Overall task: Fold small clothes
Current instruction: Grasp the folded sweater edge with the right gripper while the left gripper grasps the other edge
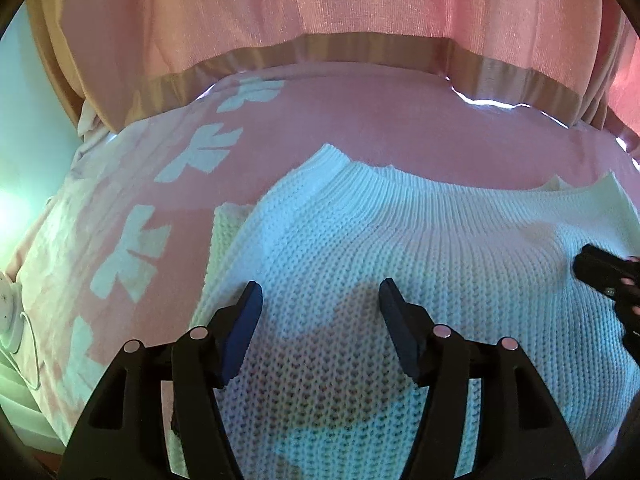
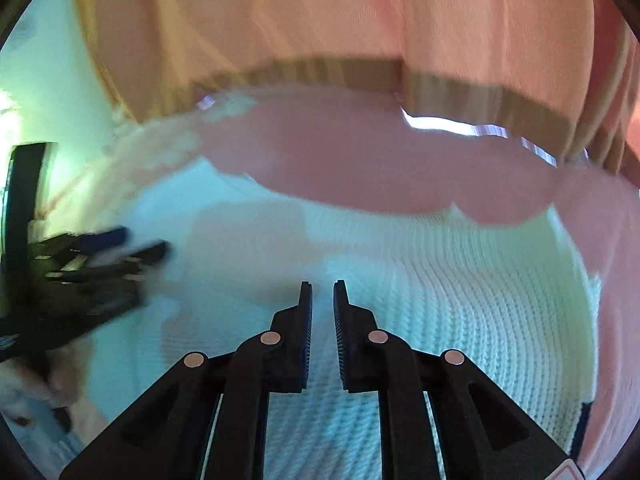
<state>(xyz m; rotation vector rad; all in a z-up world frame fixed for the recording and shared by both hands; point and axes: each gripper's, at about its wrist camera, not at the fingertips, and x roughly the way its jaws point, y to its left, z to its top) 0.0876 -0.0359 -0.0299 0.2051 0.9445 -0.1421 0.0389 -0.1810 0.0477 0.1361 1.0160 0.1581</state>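
A white knitted sweater (image 1: pixel 400 248) lies spread on a pink bedspread (image 1: pixel 360 120), with its ribbed hem towards the far side. My left gripper (image 1: pixel 320 286) hovers just above the knit, its jaws wide apart and empty. The right gripper shows at the right edge of the left wrist view (image 1: pixel 600 276). In the right wrist view the sweater (image 2: pixel 460 280) fills the lower half, and my right gripper (image 2: pixel 322 286) is over it with its jaws almost together, a narrow gap between them and nothing held. The left gripper (image 2: pixel 120 256) is blurred at the left.
The bedspread has white bow-like shapes (image 1: pixel 200 152) along its left side. A pink curtain with a tan band (image 1: pixel 320 12) hangs behind the bed. A white device with a cable (image 1: pixel 12 312) lies at the left edge. The pale wall (image 2: pixel 48 60) is on the left.
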